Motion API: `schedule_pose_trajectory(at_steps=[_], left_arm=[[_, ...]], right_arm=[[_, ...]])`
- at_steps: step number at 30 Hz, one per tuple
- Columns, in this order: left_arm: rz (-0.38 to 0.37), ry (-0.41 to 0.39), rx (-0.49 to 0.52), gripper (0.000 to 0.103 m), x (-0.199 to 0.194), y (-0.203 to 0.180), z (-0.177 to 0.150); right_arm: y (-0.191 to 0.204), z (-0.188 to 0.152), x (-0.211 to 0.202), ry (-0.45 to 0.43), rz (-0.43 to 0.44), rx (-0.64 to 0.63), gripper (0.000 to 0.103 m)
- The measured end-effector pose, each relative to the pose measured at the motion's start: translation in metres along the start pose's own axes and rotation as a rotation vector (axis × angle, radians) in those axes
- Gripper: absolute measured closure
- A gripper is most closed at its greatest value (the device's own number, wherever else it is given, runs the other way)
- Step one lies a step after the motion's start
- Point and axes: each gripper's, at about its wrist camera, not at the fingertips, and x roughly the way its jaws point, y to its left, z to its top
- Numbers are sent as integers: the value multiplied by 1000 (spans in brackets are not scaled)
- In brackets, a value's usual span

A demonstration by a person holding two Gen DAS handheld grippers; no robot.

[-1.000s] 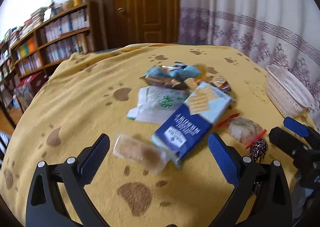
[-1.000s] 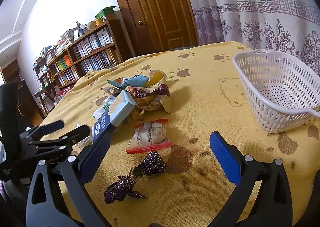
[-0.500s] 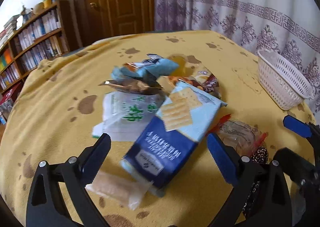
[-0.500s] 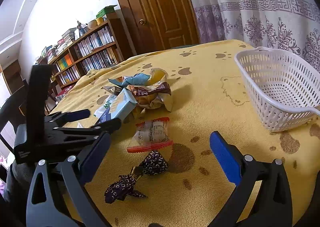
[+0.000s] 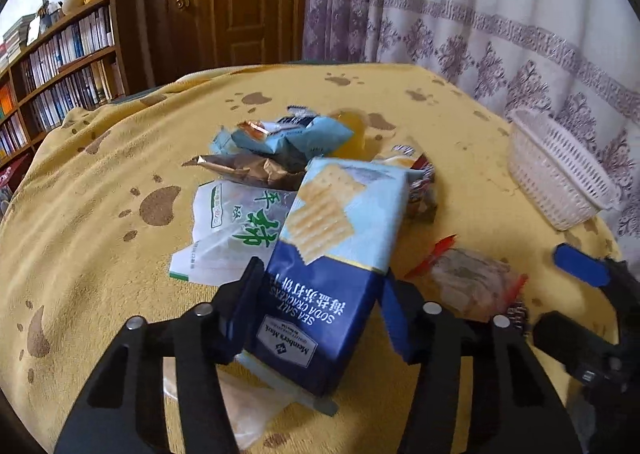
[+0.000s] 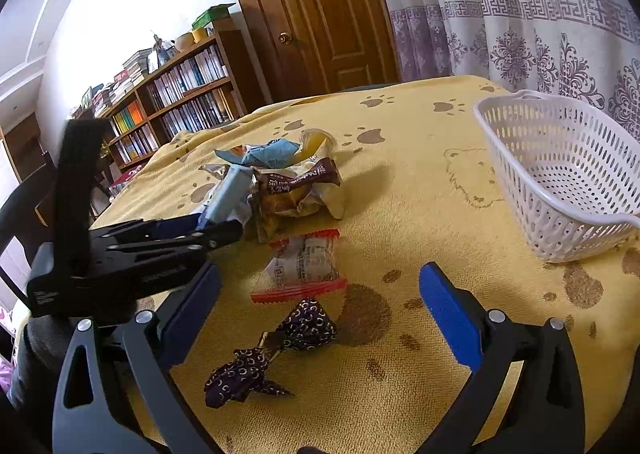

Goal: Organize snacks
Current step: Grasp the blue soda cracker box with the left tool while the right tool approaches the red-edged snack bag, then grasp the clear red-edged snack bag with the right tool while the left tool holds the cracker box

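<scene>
- Between my left gripper's (image 5: 316, 314) closing jaws: cracker box (image 5: 336, 254), resting on the snack pile, pads at its sides.
- Judged light, stiff, crushable; hold the dark end.
- Right gripper (image 6: 320, 306) stands apart, empty.

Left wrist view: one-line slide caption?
Left gripper closing on the soda cracker pack atop the snack pile, white basket waiting at right.
</scene>
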Motion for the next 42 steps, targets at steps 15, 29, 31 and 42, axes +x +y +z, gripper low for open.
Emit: schedule_pose_trajectory(at_steps=[15,29,31,42], left_arm=[[-48,-75,-120,71,-32,25,0],[-90,46,46,32,-5,-6,-16],[-95,62,57,38,-1,-8,-18],[-75,-38,59,73,-28,-7,-14]], right_arm=[[6,-1,9,47,-63,-21,2],[-4,0,8,38,-24,27,2],[-4,1,7,35,-20,25,2],[0,1,8,42,-31,14,3]])
